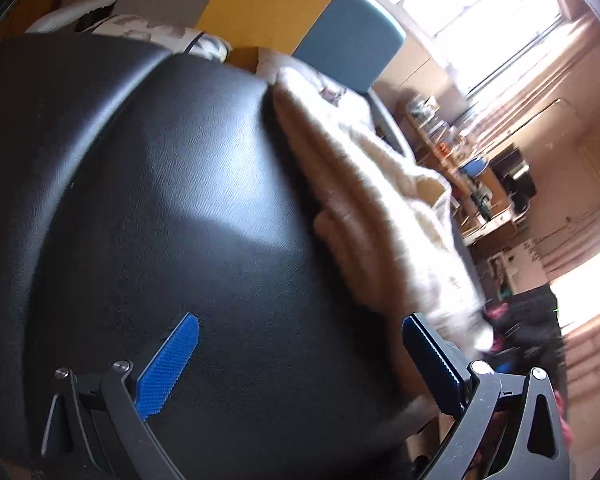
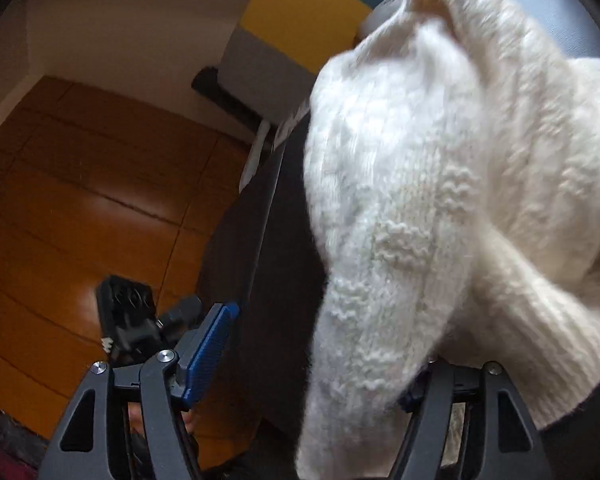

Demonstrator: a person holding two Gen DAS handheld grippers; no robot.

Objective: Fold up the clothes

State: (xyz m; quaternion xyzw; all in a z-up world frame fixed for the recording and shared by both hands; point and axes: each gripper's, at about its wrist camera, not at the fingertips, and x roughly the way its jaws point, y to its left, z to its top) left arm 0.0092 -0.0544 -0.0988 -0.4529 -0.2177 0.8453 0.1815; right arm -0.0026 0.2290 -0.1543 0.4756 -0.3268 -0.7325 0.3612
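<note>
Two wrist views, one garment. Left wrist view: the left gripper [image 1: 300, 364] stands with its two blue-padded fingers [image 1: 168, 364] spread wide, nothing between them, over one black textured cushion [image 1: 160, 200]. One cream knitted sweater [image 1: 384, 216] lies along the cushion's far edge, its folded layers stacked in a ridge; the right-hand finger is just beside the sweater's near end, and whether it touches the knit cannot be told. Behind the cushion lean two foam panels, one yellow [image 1: 272, 4] and one blue [image 1: 352, 36]. A bright window [image 1: 472, 4] and a cluttered shelf unit [image 1: 460, 148] fill the background, blurred.

Right wrist view: the right gripper [image 2: 308, 364] also has its fingers apart. One blue pad [image 2: 210, 352] is plainly visible on the left; the other is almost wholly hidden under the sweater [image 2: 440, 184], which drapes over that side of the gripper. Whether the knit is gripped or merely resting there cannot be told. The sweater's ribbed hem hangs lowest, at right. Below and left lies an orange-brown wooden floor [image 2: 80, 200], on which sits one black device [image 2: 130, 312], too blurred to identify.
</note>
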